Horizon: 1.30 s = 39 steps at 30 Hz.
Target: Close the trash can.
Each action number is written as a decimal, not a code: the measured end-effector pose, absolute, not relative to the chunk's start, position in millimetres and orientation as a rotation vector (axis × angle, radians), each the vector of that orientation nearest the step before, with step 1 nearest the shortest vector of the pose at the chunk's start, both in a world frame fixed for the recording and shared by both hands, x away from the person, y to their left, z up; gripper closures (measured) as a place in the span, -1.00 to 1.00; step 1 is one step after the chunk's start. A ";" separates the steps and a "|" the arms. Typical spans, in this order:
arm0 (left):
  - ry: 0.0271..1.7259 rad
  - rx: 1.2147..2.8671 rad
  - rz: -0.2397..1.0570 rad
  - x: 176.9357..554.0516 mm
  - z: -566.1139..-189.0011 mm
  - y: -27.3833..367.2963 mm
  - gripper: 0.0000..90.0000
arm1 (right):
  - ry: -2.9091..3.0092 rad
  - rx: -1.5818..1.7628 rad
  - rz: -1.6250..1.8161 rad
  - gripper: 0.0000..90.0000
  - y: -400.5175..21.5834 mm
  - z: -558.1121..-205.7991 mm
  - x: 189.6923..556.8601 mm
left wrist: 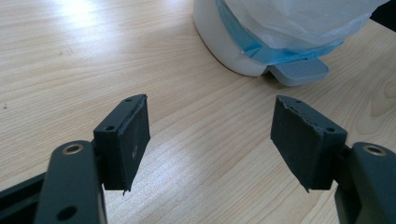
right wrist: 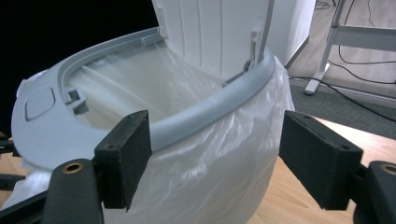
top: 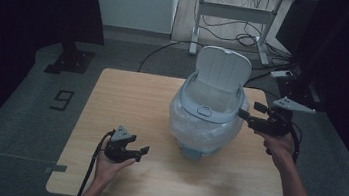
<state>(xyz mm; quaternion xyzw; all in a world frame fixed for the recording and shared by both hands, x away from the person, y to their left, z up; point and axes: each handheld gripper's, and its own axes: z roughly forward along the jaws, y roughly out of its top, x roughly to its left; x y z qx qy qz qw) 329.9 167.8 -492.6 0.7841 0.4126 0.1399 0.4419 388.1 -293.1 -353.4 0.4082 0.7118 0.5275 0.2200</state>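
The right gripper (top: 245,112) is wide open beside the small white bin with a clear plastic bag (top: 205,124); the left gripper (top: 140,150) rests open on the light wooden table (top: 127,97), holding nothing.

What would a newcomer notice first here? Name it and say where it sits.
The small pedal bin stands out: it sits at the middle of the wooden table, lid swung upright, with a clear plastic bag liner spilling over its grey rim. The right gripper hovers open just beside that rim, while the left gripper rests open near the table's front left.
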 end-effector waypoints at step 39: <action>1.008 1.974 0.264 331.6 -498.9 165.1 -0.40 | 1.936 1.160 1.500 -0.47 -279.3 -299.6 479.8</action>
